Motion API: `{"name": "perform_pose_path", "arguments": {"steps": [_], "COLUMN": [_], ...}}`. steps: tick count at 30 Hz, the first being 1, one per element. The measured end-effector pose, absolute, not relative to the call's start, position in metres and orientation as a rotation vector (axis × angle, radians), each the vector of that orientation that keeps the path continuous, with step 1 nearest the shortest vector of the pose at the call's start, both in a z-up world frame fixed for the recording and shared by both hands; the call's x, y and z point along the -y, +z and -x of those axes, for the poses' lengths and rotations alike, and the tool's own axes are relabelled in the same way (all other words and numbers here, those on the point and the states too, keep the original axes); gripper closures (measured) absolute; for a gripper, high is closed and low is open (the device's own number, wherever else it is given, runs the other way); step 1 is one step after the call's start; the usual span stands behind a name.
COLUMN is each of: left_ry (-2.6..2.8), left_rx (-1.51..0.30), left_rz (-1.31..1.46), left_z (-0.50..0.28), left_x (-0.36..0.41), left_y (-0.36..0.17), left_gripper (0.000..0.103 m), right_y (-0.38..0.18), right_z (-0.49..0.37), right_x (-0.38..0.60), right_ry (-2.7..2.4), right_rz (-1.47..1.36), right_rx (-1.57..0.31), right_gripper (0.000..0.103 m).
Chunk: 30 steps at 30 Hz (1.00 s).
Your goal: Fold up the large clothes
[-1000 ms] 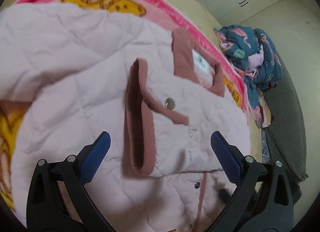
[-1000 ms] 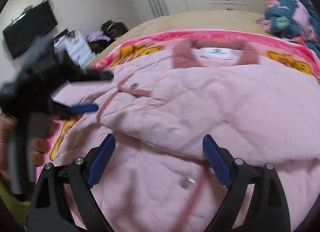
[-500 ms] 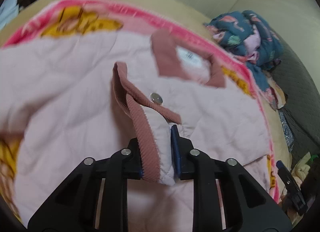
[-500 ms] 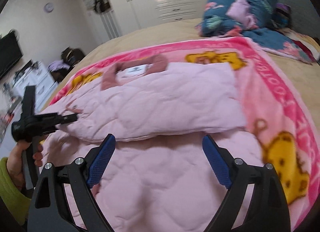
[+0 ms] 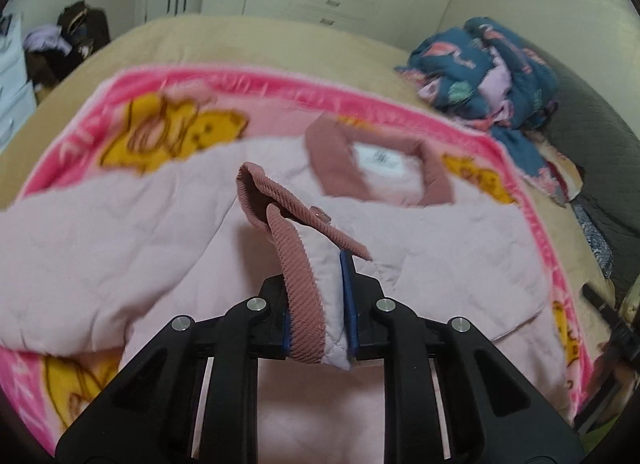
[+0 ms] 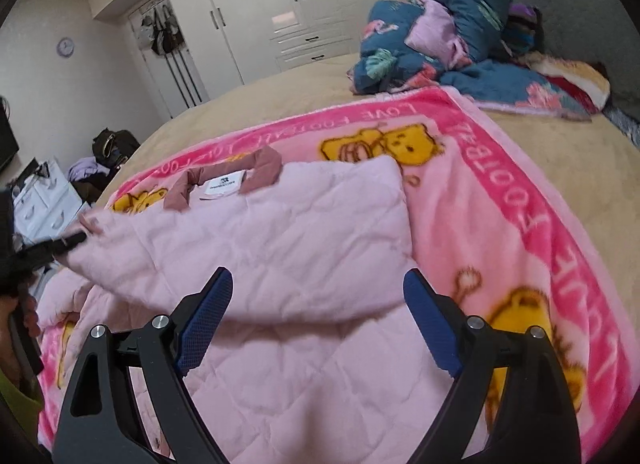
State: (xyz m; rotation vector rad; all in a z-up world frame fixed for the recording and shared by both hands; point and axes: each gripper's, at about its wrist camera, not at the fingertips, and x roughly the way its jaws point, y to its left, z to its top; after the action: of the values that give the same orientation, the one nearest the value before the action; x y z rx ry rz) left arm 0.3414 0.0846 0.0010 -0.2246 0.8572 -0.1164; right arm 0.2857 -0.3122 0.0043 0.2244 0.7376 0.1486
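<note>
Pink puffy jacket on the bed, one cuff pinched.

Left wrist view: the left tongs (image 5: 316,318) are squeezed on the ribbed, dusty-pink cuff (image 5: 298,264) of the soft quilted jacket (image 5: 440,248), which lies on a fuzzy pink blanket (image 5: 168,132); the sleeve's far side is hidden.
Right wrist view: the right tongs (image 6: 316,324) are wide apart above the jacket (image 6: 288,232), holding nothing. A blue bedding heap (image 6: 444,32) sits behind. The left tongs (image 6: 68,242) are blurry at the edge.

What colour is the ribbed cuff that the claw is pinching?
Dusty rose-brown, on a pale pink quilted jacket. The cuff shows best in the left wrist view.
</note>
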Motion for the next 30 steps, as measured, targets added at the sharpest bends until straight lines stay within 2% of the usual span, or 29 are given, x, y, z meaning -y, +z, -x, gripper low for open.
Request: {"name": "perform_pose_path", "arguments": {"steps": [7, 13, 22, 30], "left_ry": [-0.082, -0.073, -0.075, -0.071], "left_rx": [-0.931, -0.966, -0.977, -0.984], "left_rz": [0.219, 0.215, 0.201, 0.195], "left_z": [-0.338, -0.335, -0.337, -0.335], "left_x": [-0.097, -0.098, -0.095, -0.095], "left_y": [-0.039, -0.058, -0.065, -0.064], "left_gripper": [0.091, 0.09, 0.086, 0.085], "right_y": [0.009, -0.015, -0.08, -0.082], "right_z": [-0.316, -0.346, -0.373, -0.374], "right_x": [0.281, 0.257, 0.267, 0.269], "right_ry": [0.189, 0.203, 0.106, 0.078], "right_rz": [-0.15, -0.092, -0.095, -0.132], "right_rx": [-0.763, -0.853, -1.02, -1.029], "right_gripper": [0.016, 0.016, 0.016, 0.015]}}
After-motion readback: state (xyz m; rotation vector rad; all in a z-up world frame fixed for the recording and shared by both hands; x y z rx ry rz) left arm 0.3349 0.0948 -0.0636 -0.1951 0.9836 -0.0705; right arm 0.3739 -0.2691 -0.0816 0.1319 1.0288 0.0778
